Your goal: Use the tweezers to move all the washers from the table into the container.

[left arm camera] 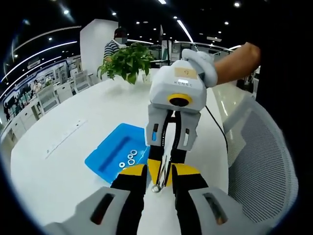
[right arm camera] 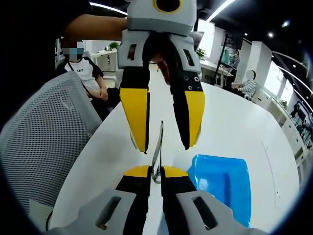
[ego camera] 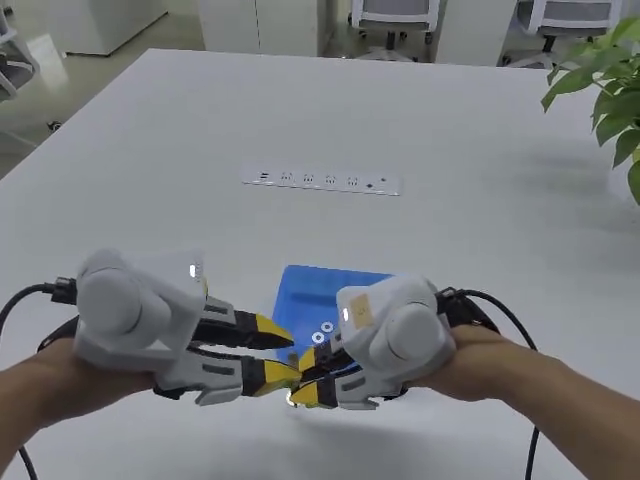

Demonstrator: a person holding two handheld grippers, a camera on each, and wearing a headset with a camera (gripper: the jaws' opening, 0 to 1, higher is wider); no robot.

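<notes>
**Right hand-held gripper clamped on tweezers; left stands open around them**

Right hand-held gripper [right arm camera: 156, 172]: jaws drawn close together, yellow tips pinching the near end of the tweezers [right arm camera: 159, 144]. The tweezers run as a thin metal strip straight out from between these tips toward the opposing gripper.

Left hand-held gripper [right arm camera: 166, 147]: jaws spread wide. One yellow pad stands on each side of the tweezers' far end, with a visible gap on both sides. No contact with the tweezers can be confirmed. It holds nothing.

In the head view the two grippers meet nose to nose at the near edge of the bench [ego camera: 300, 110], left gripper on the left, right gripper on the right, each gripped by a bare hand. Black cables trail from both.

Container [ego camera: 330, 285]: a shallow blue tray lying flat on the bench just beyond the meeting jaws, its near edge hidden behind them. Several small metal washers [left arm camera: 129, 157] lie in a loose row inside it, toward its near side.

Farther off, a white power strip [ego camera: 320, 181] is set flat in the middle of the bench. A green potted plant [ego camera: 605, 90] stands at the far right. A grey mesh chair back [right arm camera: 44, 137] sits near the bench edge on the person's side, and seated people show in the background.
</notes>
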